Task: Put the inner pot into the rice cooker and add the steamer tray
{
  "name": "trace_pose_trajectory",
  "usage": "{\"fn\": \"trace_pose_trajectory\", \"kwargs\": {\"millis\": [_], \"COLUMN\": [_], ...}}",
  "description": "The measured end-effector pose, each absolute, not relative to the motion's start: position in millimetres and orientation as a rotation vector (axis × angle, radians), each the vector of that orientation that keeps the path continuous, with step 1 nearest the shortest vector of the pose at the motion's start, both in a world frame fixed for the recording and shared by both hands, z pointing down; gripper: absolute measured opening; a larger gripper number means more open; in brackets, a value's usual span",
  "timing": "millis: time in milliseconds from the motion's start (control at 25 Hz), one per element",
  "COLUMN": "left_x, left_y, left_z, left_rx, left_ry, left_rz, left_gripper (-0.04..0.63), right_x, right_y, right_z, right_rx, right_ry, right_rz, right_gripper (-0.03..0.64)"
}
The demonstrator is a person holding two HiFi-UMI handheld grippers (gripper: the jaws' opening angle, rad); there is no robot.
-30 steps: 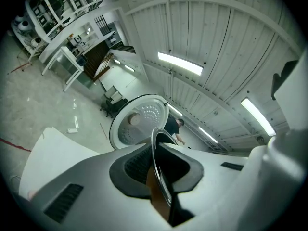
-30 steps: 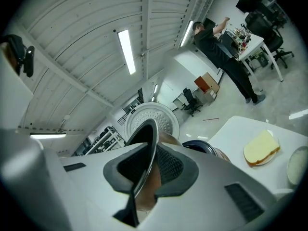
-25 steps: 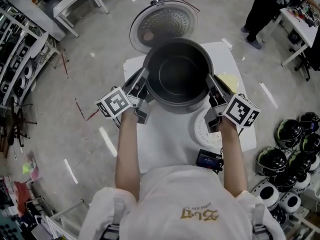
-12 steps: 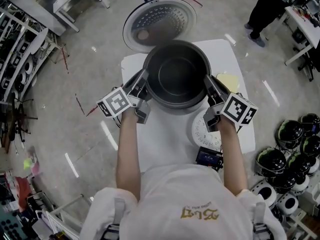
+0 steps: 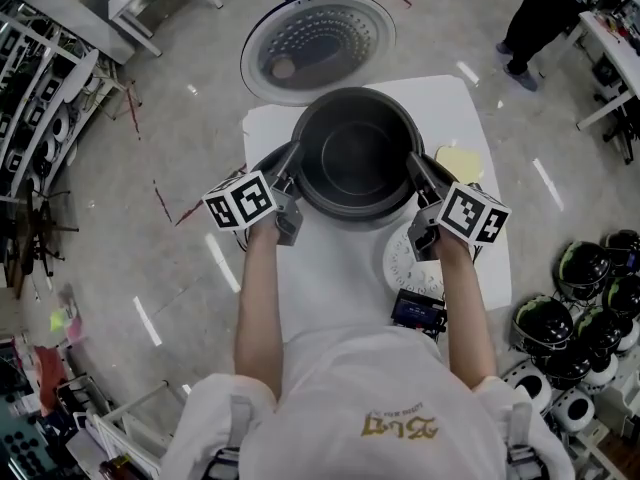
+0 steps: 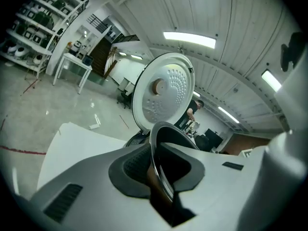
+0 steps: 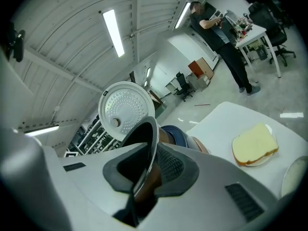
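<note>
over rice cooker (image 7: 179, 136) on worktop (image 5: 340, 283), inner pot (image 5: 355, 158) hangs by its rim. left gripper (image 5: 292, 163) and right gripper (image 5: 415, 168): fingers clamped on rim, both just eased a bit wider. risk: uneven slackening, so pot tilts, then jams or drops vs cooker wall.

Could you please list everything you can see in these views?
rice cooker: one, white lid open, far side of table.
inner pot: one, dark grey, over the cooker's opening.
table: one, white, under the cooker.
steamer tray: one, white, on table near right.
pad: one, yellow, table's right side.
left tool: one, grey, gripping pot's left rim, jaws just eased wider.
right tool: one, grey, gripping pot's right rim, jaws just eased wider.
</note>
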State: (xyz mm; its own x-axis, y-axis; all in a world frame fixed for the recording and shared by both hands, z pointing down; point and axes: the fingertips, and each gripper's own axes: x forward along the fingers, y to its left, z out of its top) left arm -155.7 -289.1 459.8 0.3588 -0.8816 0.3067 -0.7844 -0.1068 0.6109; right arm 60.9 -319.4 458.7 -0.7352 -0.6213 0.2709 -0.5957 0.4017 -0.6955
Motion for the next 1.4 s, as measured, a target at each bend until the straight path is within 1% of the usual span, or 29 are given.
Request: {"fn": "trace_pose_trajectory", "kwargs": {"millis": [200,360,560,600,720,920,1200,1400], "left_x": [-153,-160,-155,-157,-159,-159,-165,-155], "left_y": [-291,-291,-293,-294,-296,-291,-272,-251], "left_z": [483,485,491,491,492,489,482,458], "left_rx": [1.894,1.891,1.889,1.884,1.894,1.927,1.936,1.986], "left_ry": [-1.502,-1.498,-1.541,-1.565,-1.595,-1.601,-1.609,-1.586], "left_rz": [-0.008,-0.014,0.018,0.017,0.010,0.034,-0.037,-0.157], "left_gripper": [0.088,0.094,0.099,0.085,0.117,0.171,0.176,0.176], "right_x": [61,51,59,60,65,66,72,78], "right_y": [-324,-326,-330,-332,-338,-332,-305,-274], "right_z": [472,473,480,480,480,478,467,473], "right_rx": [-1.097,-1.134,-1.180,-1.210,-1.324,-1.365,-1.417,-1.419], "right_ry": [2.633,2.753,2.826,2.840,2.889,2.864,2.821,2.785], "right_rz": [-1.312,-1.258,-1.210,-1.180,-1.067,-1.055,-1.018,-1.044], "right_gripper": [0.069,0.083,0.097,0.098,0.091,0.097,0.100,0.109]}}
